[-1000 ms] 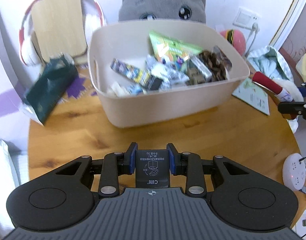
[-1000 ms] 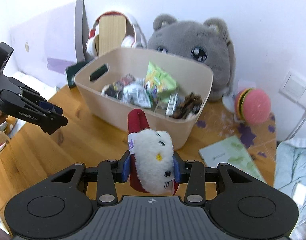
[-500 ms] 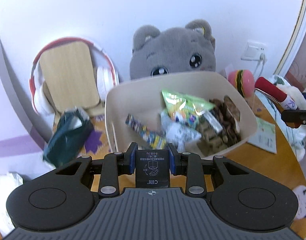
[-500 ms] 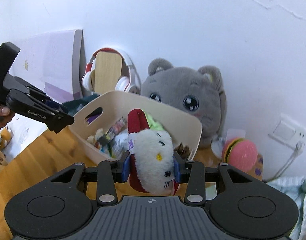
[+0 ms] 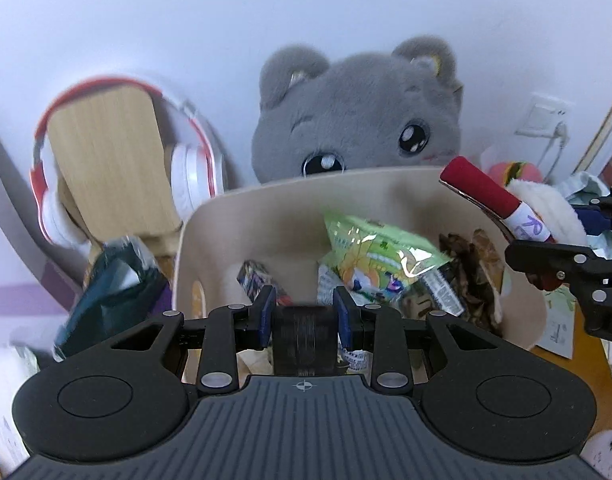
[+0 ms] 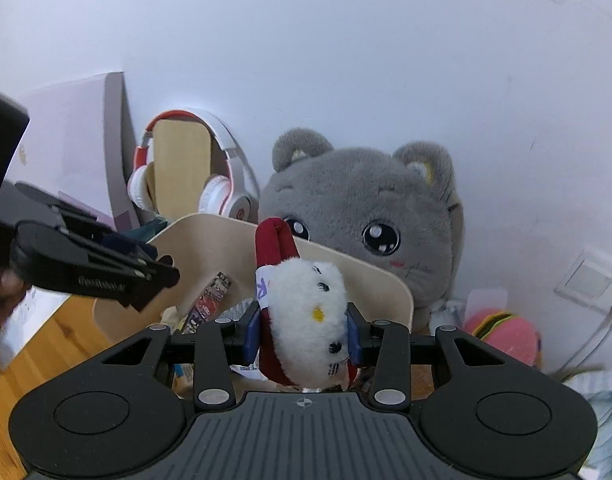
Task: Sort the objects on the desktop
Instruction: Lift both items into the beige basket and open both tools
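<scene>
The left gripper [image 5: 304,318], its pads clamped on a small black block [image 5: 304,334], hung over the near rim of the beige bin [image 5: 401,188], which already held a green snack bag [image 5: 375,258] and other wrapped packets just ahead of its fingertips. To its right, the right gripper [image 6: 304,334] was closed around a white plush toy with a red band [image 6: 306,320], poised at the bin's right edge. Judging by the fill, sorting was well along; both held items looked ready to drop, neither yet released.
</scene>
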The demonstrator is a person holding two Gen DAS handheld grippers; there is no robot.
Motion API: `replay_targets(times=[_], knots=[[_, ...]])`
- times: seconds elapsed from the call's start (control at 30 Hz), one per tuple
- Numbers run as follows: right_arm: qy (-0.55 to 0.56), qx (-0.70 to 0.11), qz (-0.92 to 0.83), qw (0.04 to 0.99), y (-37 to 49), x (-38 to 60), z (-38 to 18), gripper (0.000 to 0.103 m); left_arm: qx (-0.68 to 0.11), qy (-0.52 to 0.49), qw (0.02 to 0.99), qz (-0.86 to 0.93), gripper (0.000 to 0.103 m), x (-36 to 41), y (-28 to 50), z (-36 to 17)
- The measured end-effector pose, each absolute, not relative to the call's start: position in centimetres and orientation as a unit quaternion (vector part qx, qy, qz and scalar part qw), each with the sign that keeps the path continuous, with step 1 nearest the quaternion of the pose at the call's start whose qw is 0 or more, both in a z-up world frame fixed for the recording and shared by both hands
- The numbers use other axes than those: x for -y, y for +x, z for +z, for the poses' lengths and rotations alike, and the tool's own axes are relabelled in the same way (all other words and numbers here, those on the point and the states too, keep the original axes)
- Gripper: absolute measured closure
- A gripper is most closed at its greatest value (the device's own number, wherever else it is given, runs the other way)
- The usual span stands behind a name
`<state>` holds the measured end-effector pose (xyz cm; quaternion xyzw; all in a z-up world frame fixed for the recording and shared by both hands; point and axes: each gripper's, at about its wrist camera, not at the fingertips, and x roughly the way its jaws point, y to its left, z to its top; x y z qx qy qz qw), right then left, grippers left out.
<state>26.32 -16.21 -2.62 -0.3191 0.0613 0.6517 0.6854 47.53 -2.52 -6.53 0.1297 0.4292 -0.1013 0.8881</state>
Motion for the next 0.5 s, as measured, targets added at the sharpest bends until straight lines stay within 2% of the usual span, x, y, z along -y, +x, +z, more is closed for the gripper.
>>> replay_targets(times=[0.4, 0.5], knots=[[-0.363, -0.145, 0.610, 0.690, 28.4, 11.1, -7.0, 0.064, -0.484, 0.123, 0.864, -0.065, 0.072, 2.4, 49.7, -10.8], [-0.384, -0.156, 0.606, 0.679, 28.2, 10.6, -8.3, 0.060, -0.490, 0.118, 0.861, -0.070, 0.070, 2.5, 49.4, -11.1]])
